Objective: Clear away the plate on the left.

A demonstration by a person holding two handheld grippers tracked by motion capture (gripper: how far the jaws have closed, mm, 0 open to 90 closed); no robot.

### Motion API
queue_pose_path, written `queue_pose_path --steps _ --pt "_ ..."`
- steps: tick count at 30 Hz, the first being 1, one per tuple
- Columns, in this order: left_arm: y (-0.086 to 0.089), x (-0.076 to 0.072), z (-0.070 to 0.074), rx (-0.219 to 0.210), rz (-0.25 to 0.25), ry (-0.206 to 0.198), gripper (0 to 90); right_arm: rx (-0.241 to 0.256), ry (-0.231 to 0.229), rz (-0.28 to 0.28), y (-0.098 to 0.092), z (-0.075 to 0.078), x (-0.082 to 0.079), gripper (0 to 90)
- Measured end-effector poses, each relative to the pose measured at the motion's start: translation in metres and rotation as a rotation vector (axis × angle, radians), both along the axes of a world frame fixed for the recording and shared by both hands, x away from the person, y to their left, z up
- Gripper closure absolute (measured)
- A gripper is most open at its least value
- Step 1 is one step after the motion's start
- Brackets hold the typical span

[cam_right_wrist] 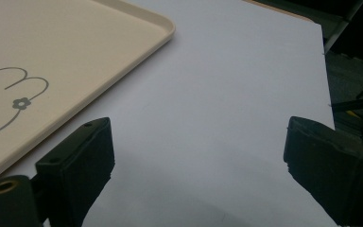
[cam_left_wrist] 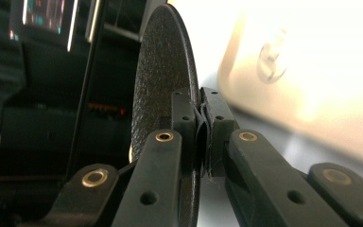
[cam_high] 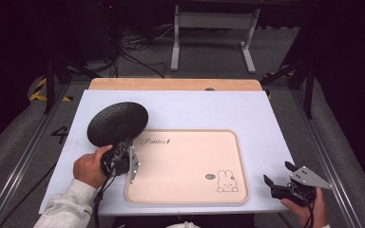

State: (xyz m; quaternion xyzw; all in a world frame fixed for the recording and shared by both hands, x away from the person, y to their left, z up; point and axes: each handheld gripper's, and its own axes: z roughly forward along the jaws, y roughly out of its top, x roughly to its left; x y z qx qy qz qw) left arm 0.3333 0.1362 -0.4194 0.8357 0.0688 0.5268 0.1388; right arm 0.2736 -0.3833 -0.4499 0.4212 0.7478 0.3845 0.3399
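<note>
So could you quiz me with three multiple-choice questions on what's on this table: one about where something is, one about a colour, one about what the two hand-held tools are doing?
1. Where is the rabbit drawing on the beige rectangular tray?
A. near right corner
B. far left corner
C. centre

2. What colour is the round textured plate?
A. white
B. black
C. red

3. What state is the left gripper in?
A. wide open over the tray
B. lying on the table
C. shut on the plate's rim

Answers:
1. A, the high view shows the rabbit by the tray's near right corner.
2. B, the plate is black in both views.
3. C, the jaws pinch the rim, while the right gripper is open above the white table.
</note>
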Motion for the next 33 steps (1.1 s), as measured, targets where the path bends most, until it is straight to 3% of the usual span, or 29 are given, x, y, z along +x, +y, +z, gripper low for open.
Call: queue_pose_path --steps 3,18,29,33 --pt "-0.008 -0.006 0.001 -0.005 -0.029 -0.002 86.1 0.0 -0.002 -0.004 0.0 0.0 0.0 10.1" --pt "-0.07 -0.046 0.004 0.031 -0.266 0.025 85.8 0.0 -0.004 -0.004 -0.001 0.0 0.0 10.1" --pt "-0.093 -0.056 0.001 0.03 -0.336 0.041 85.7 -0.008 0.005 -0.005 0.0 -0.001 0.001 10.1" --pt "-0.108 -0.063 -0.001 0.039 -0.395 0.057 85.4 -0.007 0.009 -0.002 -0.001 -0.002 0.001 10.1"
